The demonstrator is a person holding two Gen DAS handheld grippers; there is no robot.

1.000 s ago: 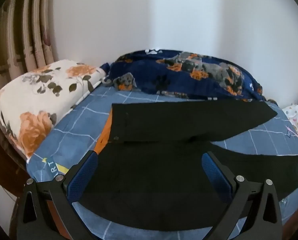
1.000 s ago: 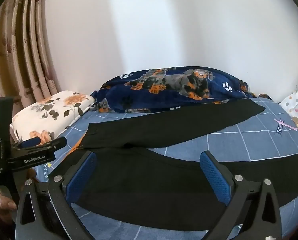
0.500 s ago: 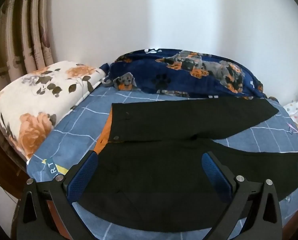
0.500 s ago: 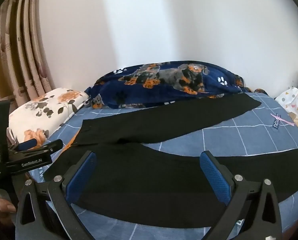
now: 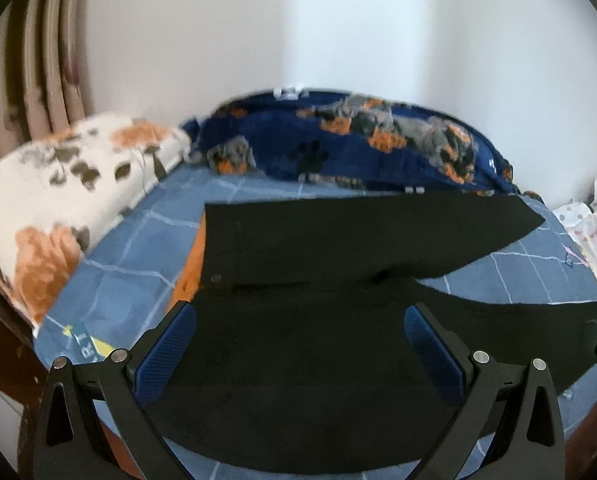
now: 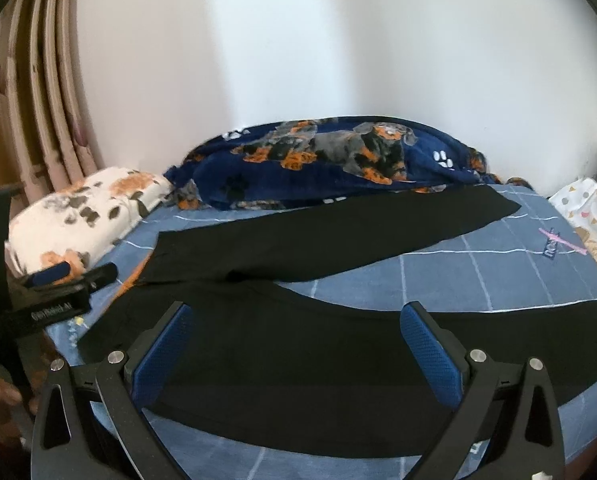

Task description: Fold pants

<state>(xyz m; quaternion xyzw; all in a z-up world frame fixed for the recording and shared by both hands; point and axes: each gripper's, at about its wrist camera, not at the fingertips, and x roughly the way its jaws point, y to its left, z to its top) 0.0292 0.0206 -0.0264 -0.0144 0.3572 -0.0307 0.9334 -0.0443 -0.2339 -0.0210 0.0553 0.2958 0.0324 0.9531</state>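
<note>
Black pants [image 5: 338, 248] lie spread flat on the blue checked bed sheet [image 5: 114, 300], waistband to the left, the two legs fanned apart to the right. They also show in the right wrist view [image 6: 318, 236]. My left gripper [image 5: 300, 338] is open and empty, hovering above the near leg by the waist. My right gripper [image 6: 296, 338] is open and empty above the near leg, further right. The left gripper shows at the left edge of the right wrist view [image 6: 58, 292].
A floral pillow [image 5: 54, 200] lies at the left. A dark blue dog-print blanket [image 5: 358, 148] is bunched along the wall. White patterned cloth [image 6: 590, 216] sits at the right edge. Curtains [image 6: 38, 100] hang at the left. The bed's near edge is just below the grippers.
Both grippers have shifted slightly over the pants; the view has drifted a little. Both stay open and empty. The pants have not moved.
</note>
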